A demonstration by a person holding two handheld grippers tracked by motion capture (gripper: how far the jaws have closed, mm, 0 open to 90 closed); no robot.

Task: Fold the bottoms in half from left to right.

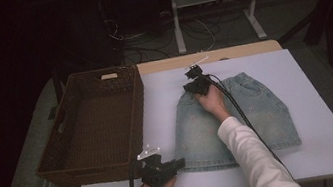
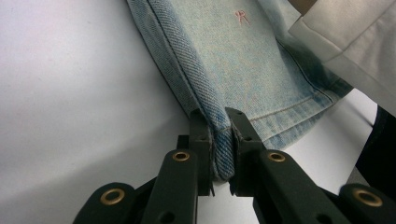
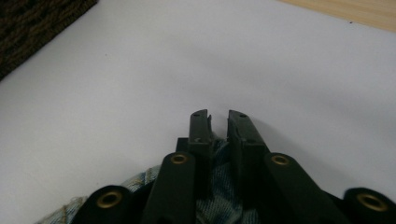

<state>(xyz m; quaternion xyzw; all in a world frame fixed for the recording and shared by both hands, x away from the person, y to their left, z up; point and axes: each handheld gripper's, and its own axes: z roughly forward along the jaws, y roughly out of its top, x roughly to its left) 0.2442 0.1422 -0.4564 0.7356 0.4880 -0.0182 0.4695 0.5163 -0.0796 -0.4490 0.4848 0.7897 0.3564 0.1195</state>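
Observation:
A light blue denim skirt (image 1: pixel 253 110) lies flat on the white table (image 1: pixel 329 143), waistband at the far side. My left gripper (image 1: pixel 180 162) is at the skirt's near left corner. In the left gripper view that gripper (image 2: pixel 218 122) is shut on the hem's folded edge, with the skirt (image 2: pixel 243 56) stretching away from it. My right gripper (image 1: pixel 190 87) is at the far left end of the waistband. In the right gripper view its jaws (image 3: pixel 218 120) stand nearly together with bunched denim (image 3: pixel 219 186) pinched between them lower down.
A brown woven basket (image 1: pixel 136 103) stands on the table's left side, close to the skirt, and its corner (image 3: pixel 37 28) shows in the right gripper view. A white sleeve (image 2: pixel 345 37) crosses over the skirt. Bare white table lies right of the skirt and in front of it.

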